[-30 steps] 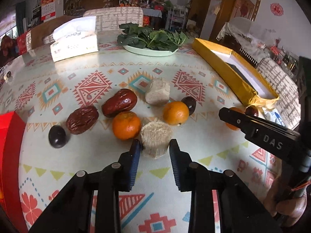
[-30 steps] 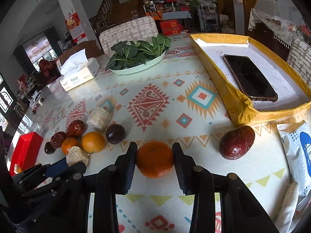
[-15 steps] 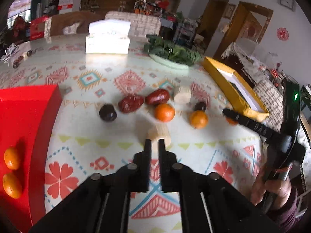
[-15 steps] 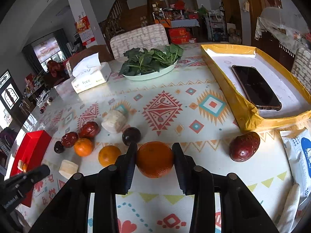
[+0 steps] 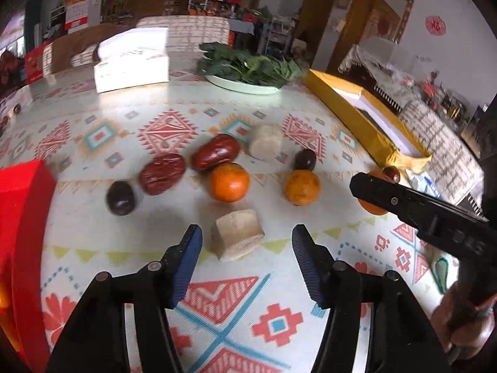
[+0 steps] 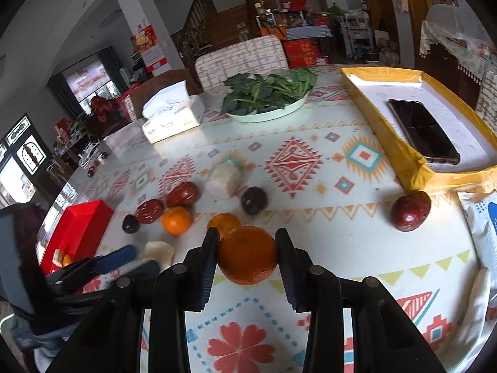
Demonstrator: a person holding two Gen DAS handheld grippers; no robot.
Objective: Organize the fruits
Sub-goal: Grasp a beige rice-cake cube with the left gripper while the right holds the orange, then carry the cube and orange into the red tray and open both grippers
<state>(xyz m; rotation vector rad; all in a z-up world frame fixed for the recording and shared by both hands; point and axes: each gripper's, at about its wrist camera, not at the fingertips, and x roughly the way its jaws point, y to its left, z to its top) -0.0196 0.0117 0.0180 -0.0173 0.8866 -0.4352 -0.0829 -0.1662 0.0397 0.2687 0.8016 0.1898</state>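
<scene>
Our right gripper clenches the orange, low centre frame; we should carry it level toward the red box. Our left gripper has just been opening, released, fingers astride the pale chunk without touching. Only the right view shows the phone.

wrist views, angled down, shared table
</scene>
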